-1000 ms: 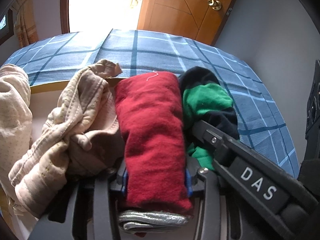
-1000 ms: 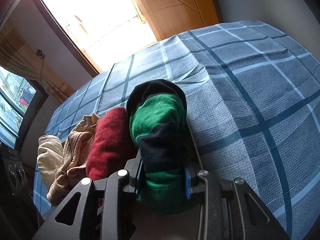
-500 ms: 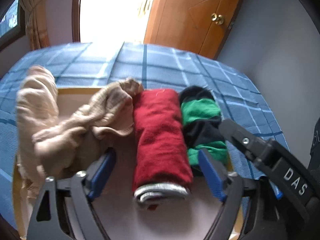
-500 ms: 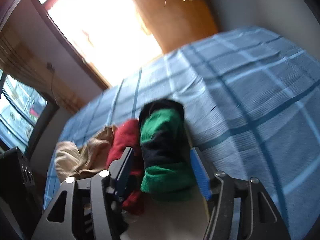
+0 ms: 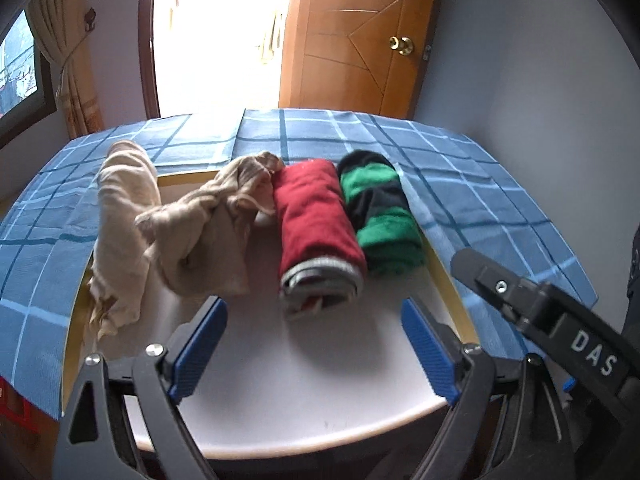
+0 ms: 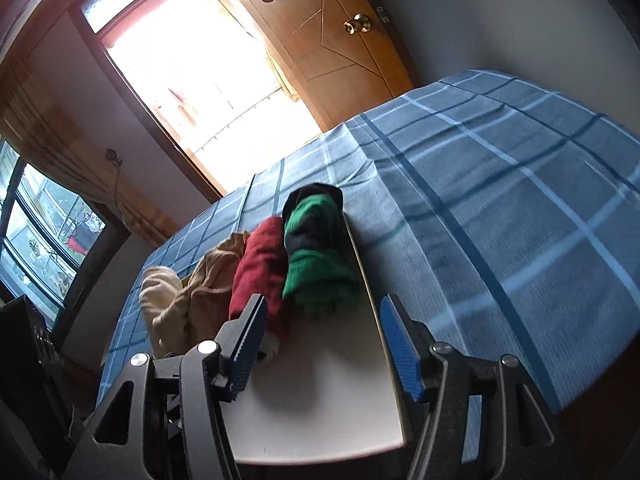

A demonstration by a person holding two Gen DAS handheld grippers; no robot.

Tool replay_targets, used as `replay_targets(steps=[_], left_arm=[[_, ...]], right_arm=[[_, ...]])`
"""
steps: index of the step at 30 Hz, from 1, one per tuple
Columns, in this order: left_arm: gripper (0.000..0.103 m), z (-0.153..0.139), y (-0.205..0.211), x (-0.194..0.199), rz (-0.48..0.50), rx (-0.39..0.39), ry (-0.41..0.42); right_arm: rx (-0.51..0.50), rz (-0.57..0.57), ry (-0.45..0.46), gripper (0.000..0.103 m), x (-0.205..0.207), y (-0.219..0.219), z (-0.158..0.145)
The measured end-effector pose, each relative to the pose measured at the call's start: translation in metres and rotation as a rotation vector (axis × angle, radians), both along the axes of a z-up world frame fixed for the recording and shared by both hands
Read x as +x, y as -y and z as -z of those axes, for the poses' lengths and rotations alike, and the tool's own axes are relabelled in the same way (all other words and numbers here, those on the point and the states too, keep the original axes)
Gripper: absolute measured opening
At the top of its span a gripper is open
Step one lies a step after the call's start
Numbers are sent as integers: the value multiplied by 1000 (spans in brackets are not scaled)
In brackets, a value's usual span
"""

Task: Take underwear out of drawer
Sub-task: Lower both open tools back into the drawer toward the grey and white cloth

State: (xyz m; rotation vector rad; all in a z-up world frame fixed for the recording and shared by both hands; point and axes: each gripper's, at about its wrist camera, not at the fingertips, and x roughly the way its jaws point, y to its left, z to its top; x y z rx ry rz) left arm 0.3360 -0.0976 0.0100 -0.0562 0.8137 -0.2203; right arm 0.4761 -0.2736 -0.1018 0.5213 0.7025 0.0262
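Both claws apart and empty: left gripper [image 5: 314, 344] and right gripper [image 6: 320, 344], jaws just opened. Red roll [image 5: 318, 232] and green roll [image 5: 380, 212] side by side, touching, along the white board's [image 5: 320, 392] right edge. Beige underwear [image 5: 208, 236] crumpled toward its left edge.

On the white tray with a tan rim [image 5: 450, 280], which lies on the blue checked bedcover [image 5: 480, 184], three items sit side by side: crumpled beige underwear [image 5: 192, 240] at left, a rolled red garment [image 5: 316, 216] in the middle, a rolled green-and-black garment [image 5: 380, 208] at right, touching. My left gripper [image 5: 314, 344] and right gripper [image 6: 320, 344] stand before them.
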Motion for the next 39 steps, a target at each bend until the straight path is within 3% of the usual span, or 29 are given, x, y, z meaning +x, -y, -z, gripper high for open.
replay_targets(steps=[12, 25, 39], left_arm=[[90, 12, -7, -40, -18, 35, 3], [90, 19, -17, -89, -17, 114, 57], [90, 26, -33, -121, -28, 101, 69]], right_arm=[[8, -21, -17, 62, -40, -10, 14], [-41, -44, 47, 62, -92, -29, 9], [-70, -71, 53, 62, -126, -40, 18]])
